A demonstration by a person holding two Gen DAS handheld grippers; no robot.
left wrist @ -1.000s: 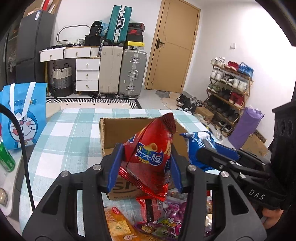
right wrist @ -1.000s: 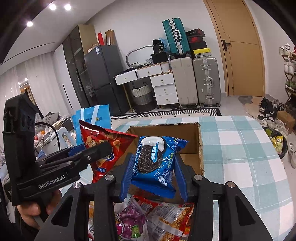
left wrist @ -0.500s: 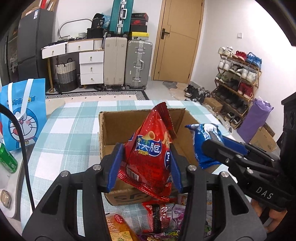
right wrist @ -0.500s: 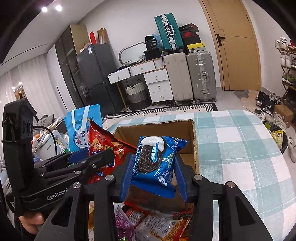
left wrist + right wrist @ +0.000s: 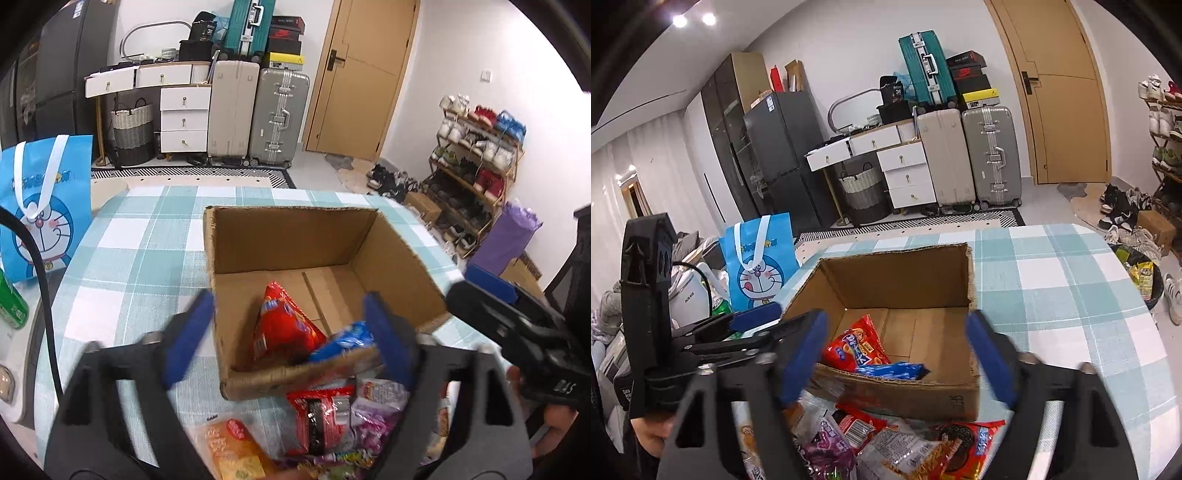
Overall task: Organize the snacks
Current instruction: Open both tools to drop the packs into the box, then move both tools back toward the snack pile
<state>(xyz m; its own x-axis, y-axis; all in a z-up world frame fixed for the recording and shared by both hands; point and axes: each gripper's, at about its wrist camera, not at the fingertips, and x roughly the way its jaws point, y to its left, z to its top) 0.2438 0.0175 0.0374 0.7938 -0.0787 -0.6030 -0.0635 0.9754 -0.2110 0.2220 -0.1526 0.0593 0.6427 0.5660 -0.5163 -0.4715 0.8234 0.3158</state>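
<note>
An open cardboard box stands on the checked tablecloth. Inside it lie a red chip bag and a blue cookie packet near the front wall. My left gripper is open and empty, just above the box's front edge. My right gripper is open and empty, also above the front edge. A pile of several snack packets lies on the table in front of the box.
A blue Doraemon bag stands at the table's left, with a green can beside it. The table's right edge drops to the floor with shoes and a bin. Suitcases and drawers line the far wall.
Both grippers have opened. The red chip bag and the blue cookie packet have dropped from them into the box. Both grippers have moved forward over the box's front edge.
</note>
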